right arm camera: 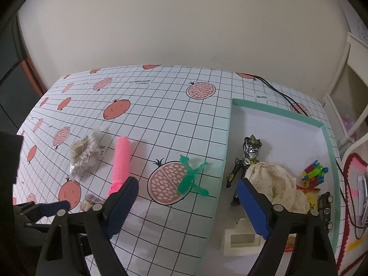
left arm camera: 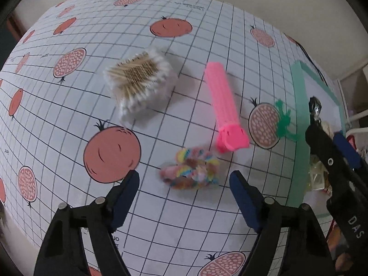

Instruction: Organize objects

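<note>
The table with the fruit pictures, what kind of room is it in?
Probably a room at home, perhaps a play corner. The table wears a pomegranate-print cloth, the mint-rimmed tray holds a toy figure and a block toy, and cotton swabs lie nearby.

Right gripper's arm (left arm camera: pixel 355 226): white capitals "DAS" run along the black body, seen from the left wrist view.
Cotton swab pack (right arm camera: pixel 84 157): a white label on its side carries a "1"; the smaller print next to it is too blurred to read.
Tablecloth (right arm camera: pixel 161 119), far edge: two short lines of small print, upside down from here, too small to make out.
Tablecloth, behind the green box (right arm camera: pixel 277 110): one short printed word, upside down, not legible.
Tablecloth, near edge in the left wrist view: a few dark letters between the left gripper's (left arm camera: pixel 184 192) fingers, cut off, unreadable.
</note>
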